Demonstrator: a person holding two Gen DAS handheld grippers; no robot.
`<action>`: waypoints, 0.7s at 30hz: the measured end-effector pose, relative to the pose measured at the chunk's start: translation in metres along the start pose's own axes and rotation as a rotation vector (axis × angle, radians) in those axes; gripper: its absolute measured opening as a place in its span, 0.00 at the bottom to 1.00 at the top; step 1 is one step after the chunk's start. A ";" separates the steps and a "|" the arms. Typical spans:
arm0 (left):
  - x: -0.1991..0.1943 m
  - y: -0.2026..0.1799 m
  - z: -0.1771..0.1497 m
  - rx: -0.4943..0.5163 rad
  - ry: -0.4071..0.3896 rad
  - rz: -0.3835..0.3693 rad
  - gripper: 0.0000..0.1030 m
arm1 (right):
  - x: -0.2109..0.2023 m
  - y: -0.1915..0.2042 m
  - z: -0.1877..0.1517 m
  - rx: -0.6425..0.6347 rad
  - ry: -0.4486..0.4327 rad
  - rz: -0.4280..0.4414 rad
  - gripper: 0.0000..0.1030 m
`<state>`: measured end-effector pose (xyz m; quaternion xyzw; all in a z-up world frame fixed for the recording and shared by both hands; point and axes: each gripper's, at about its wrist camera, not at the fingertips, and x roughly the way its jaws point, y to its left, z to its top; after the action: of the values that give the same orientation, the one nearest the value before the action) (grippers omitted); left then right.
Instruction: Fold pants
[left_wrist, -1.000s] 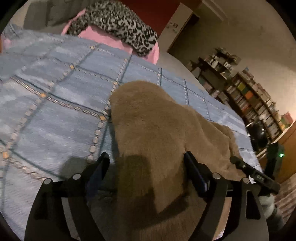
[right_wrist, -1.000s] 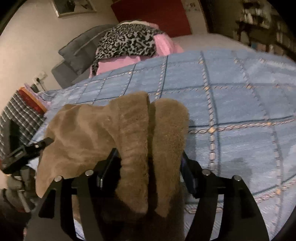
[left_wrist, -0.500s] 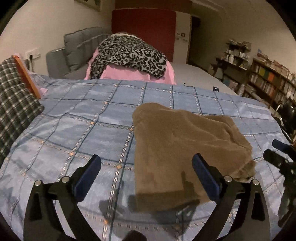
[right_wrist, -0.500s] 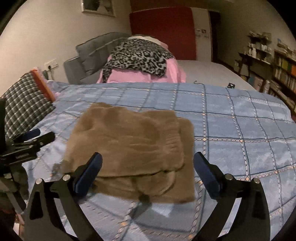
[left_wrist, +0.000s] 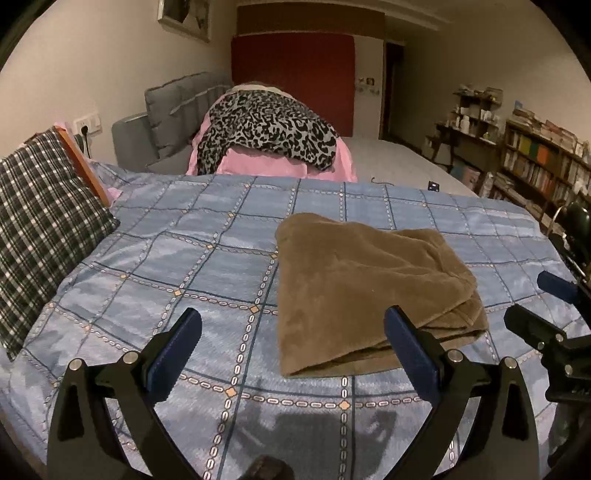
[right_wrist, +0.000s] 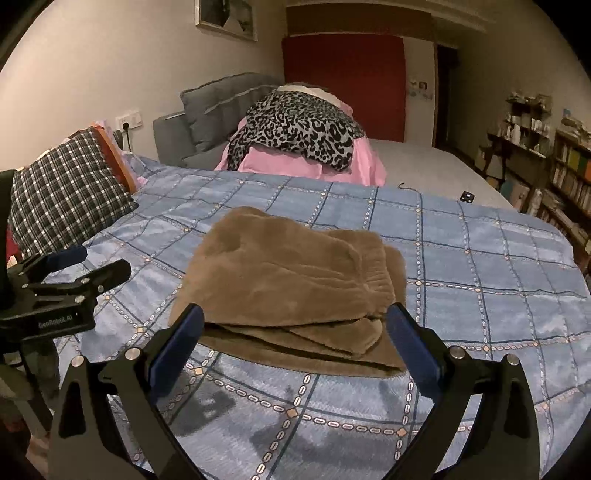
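Observation:
The brown fleece pants (left_wrist: 365, 280) lie folded in a thick square on the blue checked bedspread (left_wrist: 207, 266); they also show in the right wrist view (right_wrist: 291, 284). My left gripper (left_wrist: 293, 332) is open and empty, held above the bedspread in front of the pants' left part. My right gripper (right_wrist: 295, 330) is open and empty, held just in front of the pants' near edge. The right gripper shows at the right edge of the left wrist view (left_wrist: 550, 310), and the left gripper at the left of the right wrist view (right_wrist: 77, 273).
A plaid pillow (left_wrist: 40, 225) lies at the left of the bed. A leopard-print cloth over pink bedding (left_wrist: 266, 136) sits behind, before a grey sofa (left_wrist: 166, 110). Bookshelves (left_wrist: 535, 162) line the right wall. A small dark object (left_wrist: 433, 185) lies on the grey mattress.
Both grippers have let go of the pants and pulled back and up from them. The folded pants now lie flat on the bedspread, and both pairs of jaws stand wide apart.

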<state>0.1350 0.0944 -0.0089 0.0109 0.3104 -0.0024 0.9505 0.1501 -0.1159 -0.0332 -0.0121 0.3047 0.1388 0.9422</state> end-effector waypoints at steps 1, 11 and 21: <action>-0.004 -0.001 -0.001 0.002 -0.003 0.001 0.95 | -0.003 0.001 -0.001 0.000 -0.003 -0.002 0.97; -0.017 -0.010 -0.004 0.031 -0.017 0.002 0.95 | -0.013 0.001 -0.008 -0.001 -0.004 -0.044 0.97; -0.021 -0.017 -0.004 0.040 -0.014 -0.008 0.95 | -0.011 -0.003 -0.012 0.000 0.008 -0.067 0.97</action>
<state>0.1153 0.0778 0.0001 0.0289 0.3037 -0.0124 0.9522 0.1352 -0.1227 -0.0372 -0.0229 0.3078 0.1073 0.9451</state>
